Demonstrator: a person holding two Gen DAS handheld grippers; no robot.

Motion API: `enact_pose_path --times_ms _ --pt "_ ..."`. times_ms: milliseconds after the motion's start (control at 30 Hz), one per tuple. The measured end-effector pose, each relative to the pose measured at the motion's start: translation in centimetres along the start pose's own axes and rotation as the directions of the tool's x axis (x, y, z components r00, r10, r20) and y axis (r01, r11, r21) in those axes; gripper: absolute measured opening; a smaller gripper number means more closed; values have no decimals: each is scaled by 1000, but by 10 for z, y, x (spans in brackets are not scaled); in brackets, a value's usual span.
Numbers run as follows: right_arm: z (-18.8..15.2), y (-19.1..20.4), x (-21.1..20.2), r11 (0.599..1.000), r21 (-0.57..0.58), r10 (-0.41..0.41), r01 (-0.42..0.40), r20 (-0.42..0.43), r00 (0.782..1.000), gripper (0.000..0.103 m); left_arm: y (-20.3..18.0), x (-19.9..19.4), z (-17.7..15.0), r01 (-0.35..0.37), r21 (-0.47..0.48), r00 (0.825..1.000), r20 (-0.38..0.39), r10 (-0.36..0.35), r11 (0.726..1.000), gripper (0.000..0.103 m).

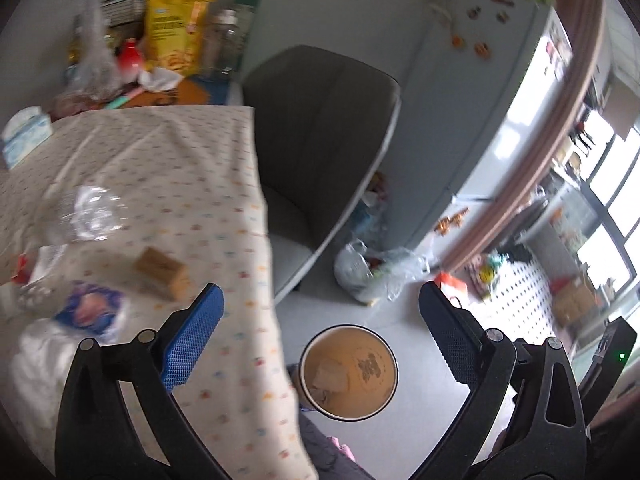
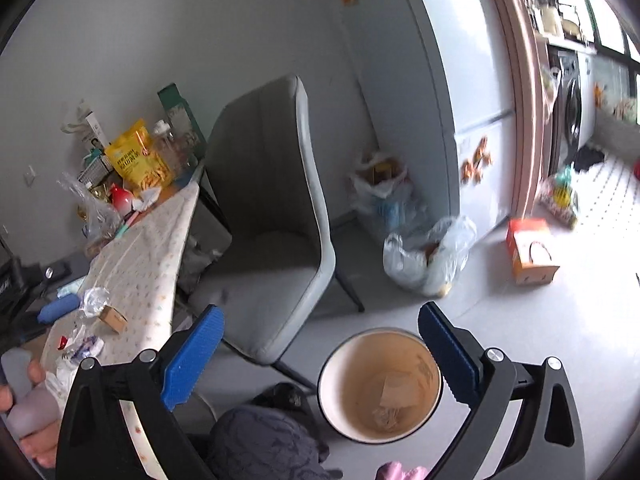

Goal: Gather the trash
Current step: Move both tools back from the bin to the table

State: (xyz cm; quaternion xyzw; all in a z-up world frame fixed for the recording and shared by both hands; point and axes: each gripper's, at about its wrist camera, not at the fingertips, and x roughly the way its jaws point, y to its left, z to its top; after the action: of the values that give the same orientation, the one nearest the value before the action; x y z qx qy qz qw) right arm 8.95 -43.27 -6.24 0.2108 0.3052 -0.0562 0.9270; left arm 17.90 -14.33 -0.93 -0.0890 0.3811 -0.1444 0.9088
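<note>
While both tools hung above the floor beside the worktop (image 1: 168,184), the left hand-held gripper (image 1: 320,328) and the right hand-held gripper (image 2: 320,332) stood with jaws wide apart — nothing was between their pads. Below them on the floor stood the paper bin (image 2: 380,384), with a few scraps at its bottom. More trash lay on the worktop to the left: a small cardboard box (image 1: 162,274), a crumpled clear wrapper (image 1: 90,214) and a blue packet (image 1: 92,308). The next step was probably to fetch one of these. For this it would be good to approach the box from above, to close on its two flat sides, and to avoid catching the cloth — it looked loose.
</note>
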Motion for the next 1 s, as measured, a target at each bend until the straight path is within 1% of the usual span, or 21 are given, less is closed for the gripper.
enact_pose_path --times_ms 67,133,233,367,467,533,633,767,1000 --pt "1 13 -2 1000 -15 5 -5 -3 1000 95 14 -16 0 -15 -21 999 30 15 1000 97" --pt "0 27 -3 999 -42 8 -9 -13 1000 95 30 -34 -2 -7 -45 997 75 10 999 97" --pt "-3 44 -5 997 -68 31 -32 -14 999 95 45 -54 -5 -16 -69 993 118 24 998 97" --pt "-13 73 -10 988 -120 93 -95 -22 995 95 66 -80 -8 -45 -93 984 168 60 995 97" --pt "-17 91 -13 982 -148 114 -117 -30 993 95 81 -100 -14 -63 -111 975 203 85 992 97" --pt "-20 101 -15 977 -162 135 -140 -42 990 95 89 -113 -20 -64 -114 970 225 89 991 97" --pt "-24 119 -19 969 -197 141 -148 -47 989 95 101 -126 -28 -72 -113 969 228 97 991 97" --pt "-27 137 -25 955 -232 175 -184 -56 983 95 114 -144 -43 -102 -117 962 240 128 988 97" --pt "-33 151 -33 943 -244 218 -227 -66 974 95 139 -166 -66 -118 -137 958 245 150 983 97"
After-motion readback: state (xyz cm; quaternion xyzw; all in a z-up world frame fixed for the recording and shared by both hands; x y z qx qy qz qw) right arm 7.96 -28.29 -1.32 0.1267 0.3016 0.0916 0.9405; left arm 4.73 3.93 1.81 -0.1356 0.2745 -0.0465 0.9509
